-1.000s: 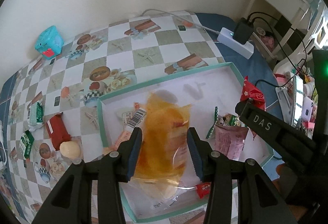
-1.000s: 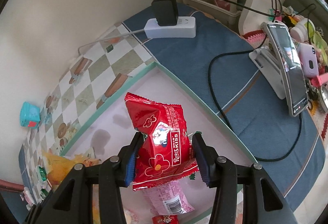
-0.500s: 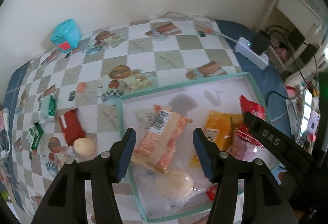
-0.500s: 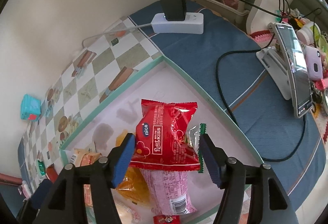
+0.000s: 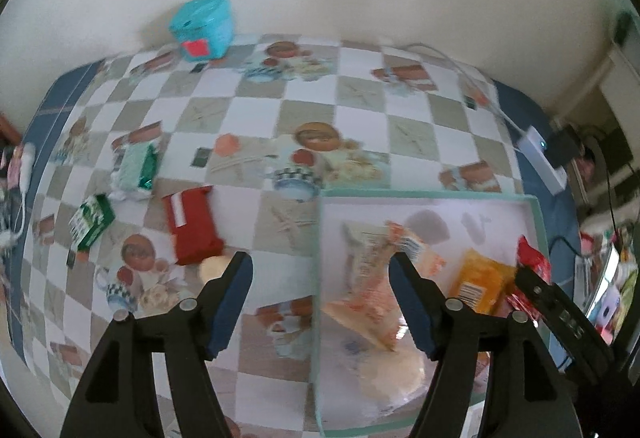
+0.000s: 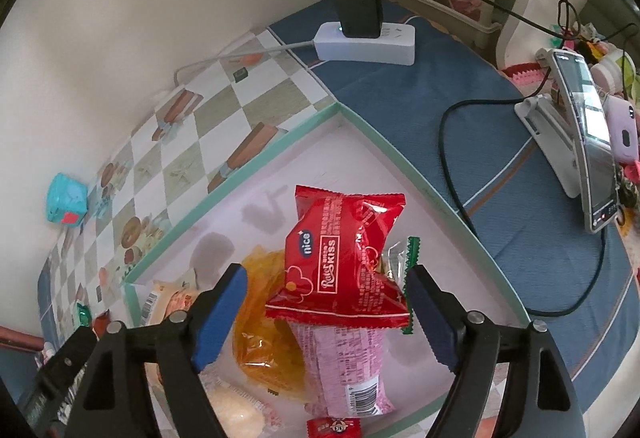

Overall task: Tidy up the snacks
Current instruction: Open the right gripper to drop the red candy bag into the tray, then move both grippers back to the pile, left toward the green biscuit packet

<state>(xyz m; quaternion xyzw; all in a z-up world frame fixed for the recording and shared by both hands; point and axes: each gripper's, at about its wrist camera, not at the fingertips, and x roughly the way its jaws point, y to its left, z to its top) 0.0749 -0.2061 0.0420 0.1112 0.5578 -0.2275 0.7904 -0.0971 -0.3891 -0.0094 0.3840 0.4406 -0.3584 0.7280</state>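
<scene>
Tray [image 6: 256, 151], shallow w/ mint rim, sits on the checkered worktop [image 5: 360, 97]. In it: red pack [image 6: 344, 258] lying on top of a pink pack [image 6: 344, 370], yellow bag [image 6: 264, 338] just left of them, an orange-white pack [image 5: 376, 278] further left, a pale round bun [image 6: 236, 414] in clear wrap at the near edge, a small red candy [image 6: 334, 429] at the near rim.

Outside the tray, on the worktop's left part: red bar [image 5: 192, 226], green box [image 5: 90, 224], green-white wrapper [image 5: 136, 167], teal pot [image 5: 202, 25] far by the wall. Power strip [image 6: 364, 43] w/ black charger on the blue cloth, far right; phone [image 6: 588, 141] on a stand at right.

Left tongs [image 5: 320, 302] point steeply down, straddling the tray's left rim; jaws opening, nothing between the pads. Right tongs [image 6: 326, 318] point steeply down over the tray; jaws opening wide, red pack between them but pads clear of it.

Vs a sec ago: left tongs were clamped on the yellow bag, which now lies in the tray, and they've since slid left. Right tongs were pinching the red pack upright; it's now flat on the pink one.
</scene>
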